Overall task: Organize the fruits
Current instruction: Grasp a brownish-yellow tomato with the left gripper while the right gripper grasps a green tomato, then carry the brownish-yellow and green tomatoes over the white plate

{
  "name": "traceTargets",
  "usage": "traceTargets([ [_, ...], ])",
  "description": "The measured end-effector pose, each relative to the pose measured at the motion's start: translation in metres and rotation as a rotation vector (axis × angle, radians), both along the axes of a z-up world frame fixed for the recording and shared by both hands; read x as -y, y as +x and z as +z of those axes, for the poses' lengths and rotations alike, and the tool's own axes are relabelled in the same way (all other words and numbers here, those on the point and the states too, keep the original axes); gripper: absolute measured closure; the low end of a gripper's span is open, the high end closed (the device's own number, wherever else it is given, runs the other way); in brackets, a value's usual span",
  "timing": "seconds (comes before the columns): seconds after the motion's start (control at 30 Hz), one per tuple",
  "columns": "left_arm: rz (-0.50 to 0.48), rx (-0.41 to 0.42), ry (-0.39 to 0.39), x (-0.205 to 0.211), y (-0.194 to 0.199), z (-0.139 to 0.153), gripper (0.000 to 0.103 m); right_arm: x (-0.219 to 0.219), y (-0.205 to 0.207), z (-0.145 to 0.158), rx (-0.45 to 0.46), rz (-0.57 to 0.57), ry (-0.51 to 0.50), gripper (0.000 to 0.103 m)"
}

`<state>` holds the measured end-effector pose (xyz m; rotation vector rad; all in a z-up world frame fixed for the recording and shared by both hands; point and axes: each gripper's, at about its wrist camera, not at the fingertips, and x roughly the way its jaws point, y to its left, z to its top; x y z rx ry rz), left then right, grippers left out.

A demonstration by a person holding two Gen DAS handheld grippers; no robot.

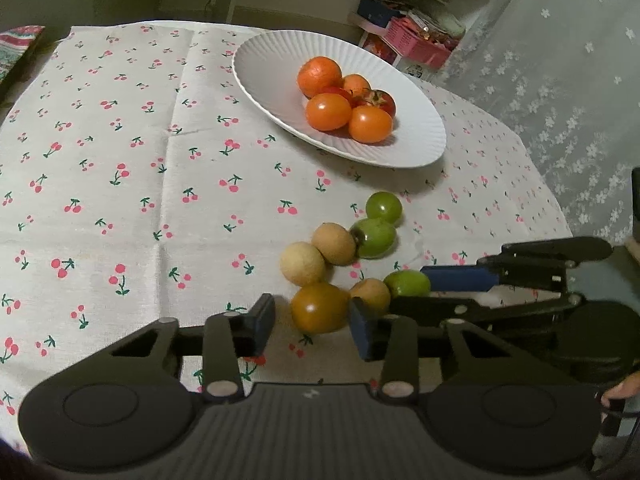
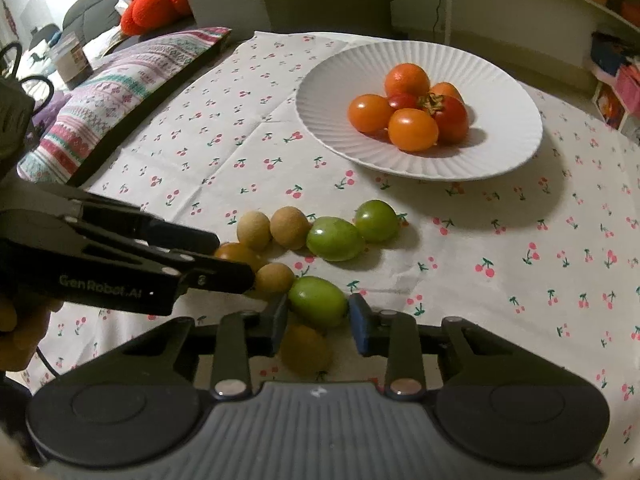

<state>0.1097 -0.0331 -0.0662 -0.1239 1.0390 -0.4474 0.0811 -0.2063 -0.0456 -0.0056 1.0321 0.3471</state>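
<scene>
A brownish-orange tomato (image 1: 320, 308) lies on the cherry-print cloth between the pads of my left gripper (image 1: 314, 328). The right pad is at the tomato's side and a sliver of cloth shows at the left pad. My right gripper (image 2: 319, 320) is shut on a green tomato (image 2: 318, 300), with both pads against it. From the left wrist view this gripper (image 1: 412, 292) comes in from the right. A white ribbed plate (image 1: 260, 64) at the back holds several orange and red tomatoes (image 1: 328, 112).
Tan round fruits (image 1: 302, 263) and two more green tomatoes (image 1: 376, 236) lie bunched just beyond the fingers. A blurred yellowish fruit (image 2: 304, 350) sits under my right gripper. A patterned cushion (image 2: 120, 92) borders the table's left side; shelves (image 1: 416, 40) stand behind the plate.
</scene>
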Motion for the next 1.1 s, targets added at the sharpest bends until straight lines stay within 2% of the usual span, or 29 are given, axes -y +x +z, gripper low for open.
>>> traceTargets([
  [0.07,-0.006,-0.003,-0.004,0.001,0.000,0.000,0.085,0.000,-0.001,0.000,0.003,0.001,-0.007,0.073],
  [0.37,0.000,0.007,-0.011,-0.001,0.001,0.004,0.085,0.000,-0.002,0.003,0.037,0.008,-0.036,0.073],
  [0.7,0.025,0.039,-0.045,-0.008,0.004,0.021,0.085,-0.005,-0.010,0.021,0.173,0.063,-0.055,0.073],
  [0.93,0.046,0.092,-0.066,-0.012,0.010,0.037,0.085,-0.007,-0.017,0.033,0.291,0.091,-0.089,0.073],
  [1.1,0.051,0.144,-0.068,-0.012,0.012,0.048,0.085,-0.004,-0.012,0.034,0.317,0.061,-0.101,0.073],
])
